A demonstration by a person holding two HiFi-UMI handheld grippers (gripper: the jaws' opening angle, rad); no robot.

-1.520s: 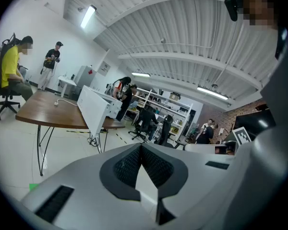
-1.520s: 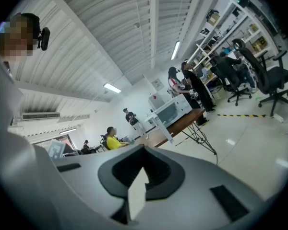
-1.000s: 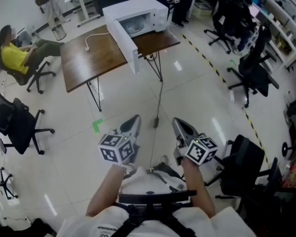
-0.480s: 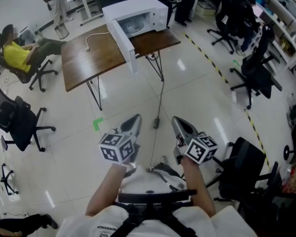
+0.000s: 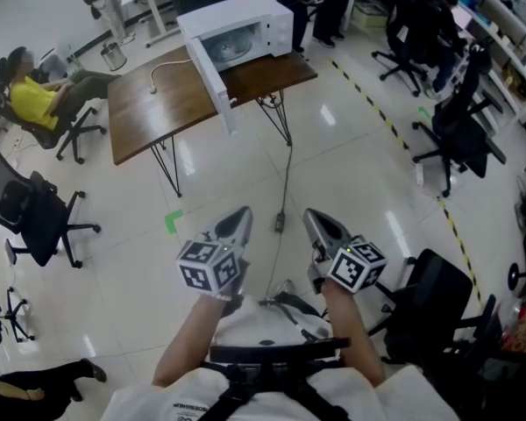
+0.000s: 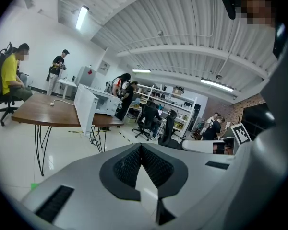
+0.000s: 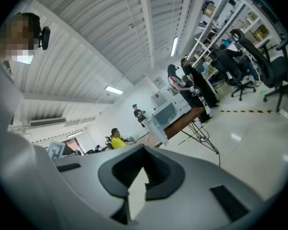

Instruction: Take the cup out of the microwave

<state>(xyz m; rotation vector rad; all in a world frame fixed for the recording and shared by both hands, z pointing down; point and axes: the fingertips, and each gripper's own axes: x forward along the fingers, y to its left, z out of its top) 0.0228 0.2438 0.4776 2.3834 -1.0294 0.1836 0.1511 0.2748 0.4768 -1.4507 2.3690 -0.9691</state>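
Observation:
The white microwave stands on the far end of a brown table, several steps ahead of me, with its door swung open to the left. I see its turntable but cannot make out a cup inside. My left gripper and right gripper are held side by side close to my body above the floor, both shut and empty. In the left gripper view the left gripper points toward the microwave. The right gripper also has the microwave far ahead.
A cable hangs from the table down to the floor. Office chairs stand at the left and another chair close on my right. A seated person in yellow is left of the table. Yellow-black tape crosses the floor.
The scene has shifted slightly in the head view, the table and microwave drifting a little left. Both grippers keep the same shut pose in front of my body.

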